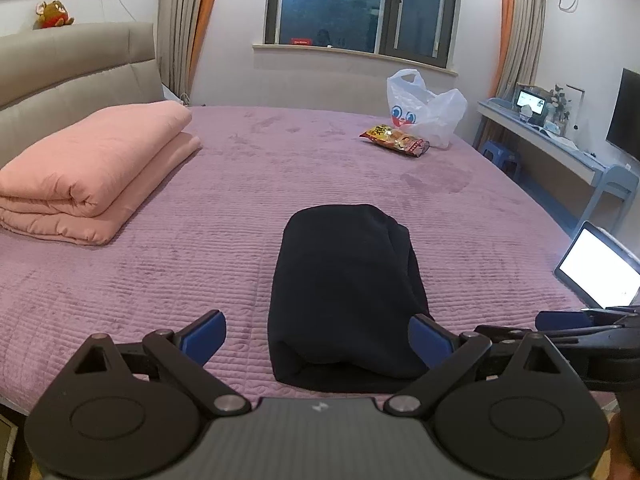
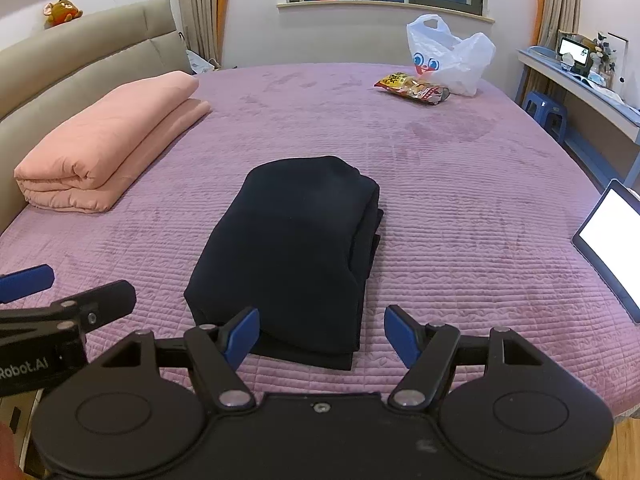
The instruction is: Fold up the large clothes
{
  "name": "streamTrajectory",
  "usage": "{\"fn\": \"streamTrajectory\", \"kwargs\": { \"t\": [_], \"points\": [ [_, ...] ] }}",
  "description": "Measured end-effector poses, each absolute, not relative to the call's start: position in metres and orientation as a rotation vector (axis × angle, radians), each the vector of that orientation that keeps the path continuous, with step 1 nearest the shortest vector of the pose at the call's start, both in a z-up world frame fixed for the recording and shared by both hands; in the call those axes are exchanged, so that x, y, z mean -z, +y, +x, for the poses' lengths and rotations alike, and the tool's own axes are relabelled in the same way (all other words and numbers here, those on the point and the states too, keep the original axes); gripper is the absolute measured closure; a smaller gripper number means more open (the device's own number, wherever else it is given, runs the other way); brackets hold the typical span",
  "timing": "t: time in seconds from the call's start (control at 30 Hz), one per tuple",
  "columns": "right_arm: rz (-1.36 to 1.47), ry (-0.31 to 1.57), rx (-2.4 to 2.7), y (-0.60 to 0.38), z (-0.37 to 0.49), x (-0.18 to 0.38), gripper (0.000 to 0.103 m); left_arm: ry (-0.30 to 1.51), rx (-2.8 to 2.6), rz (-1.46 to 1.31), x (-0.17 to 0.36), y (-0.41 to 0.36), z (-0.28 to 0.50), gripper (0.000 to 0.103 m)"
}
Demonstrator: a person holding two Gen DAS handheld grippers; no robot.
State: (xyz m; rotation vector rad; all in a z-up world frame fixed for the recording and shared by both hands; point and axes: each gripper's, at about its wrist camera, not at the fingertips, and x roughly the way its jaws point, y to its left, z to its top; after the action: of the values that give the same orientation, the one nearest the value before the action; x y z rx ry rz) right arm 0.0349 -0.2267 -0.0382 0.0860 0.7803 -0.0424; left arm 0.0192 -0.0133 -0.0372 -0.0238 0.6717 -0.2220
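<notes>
Item: dark navy garment, soft thick fabric, folded into a compact oblong bundle of several layers. Lies on the mauve quilted bed cover, just ahead of both tools. Top face smooth; stacked layer edges show along its right side, slightly uneven. No sleeve or loose end trails out.

Right tool: blue pads spread wide, nothing between them pressing; its left pad overlaps the bundle's near edge in view, though contact cannot be confirmed. Released.

Left tool: pads likewise wide apart, the bundle's near end sitting between and beyond them, the right pad close against the cloth. Released, gripping nothing.

Progress, as judged: folding appears complete or all but complete. What may remain is squaring the ragged right-hand layers, or moving the bundle aside.

Surroundings: folded pink quilt, well to the tools' left by the beige padded headboard. Far right ahead, a white plastic bag with a snack packet touching it. Lit tablet screen at the bed's right edge.
</notes>
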Motion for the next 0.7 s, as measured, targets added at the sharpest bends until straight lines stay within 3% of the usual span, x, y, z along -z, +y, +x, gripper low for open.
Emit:
{"fn": "streamTrajectory", "kwargs": {
  "t": [0.7],
  "points": [
    [0.099,0.795,0.018,-0.2359,0.0348,0.0429,0.021,0.660,0.219,-0.003,0.0365,-0.0134,0.0198,0.001]
  ]
}}
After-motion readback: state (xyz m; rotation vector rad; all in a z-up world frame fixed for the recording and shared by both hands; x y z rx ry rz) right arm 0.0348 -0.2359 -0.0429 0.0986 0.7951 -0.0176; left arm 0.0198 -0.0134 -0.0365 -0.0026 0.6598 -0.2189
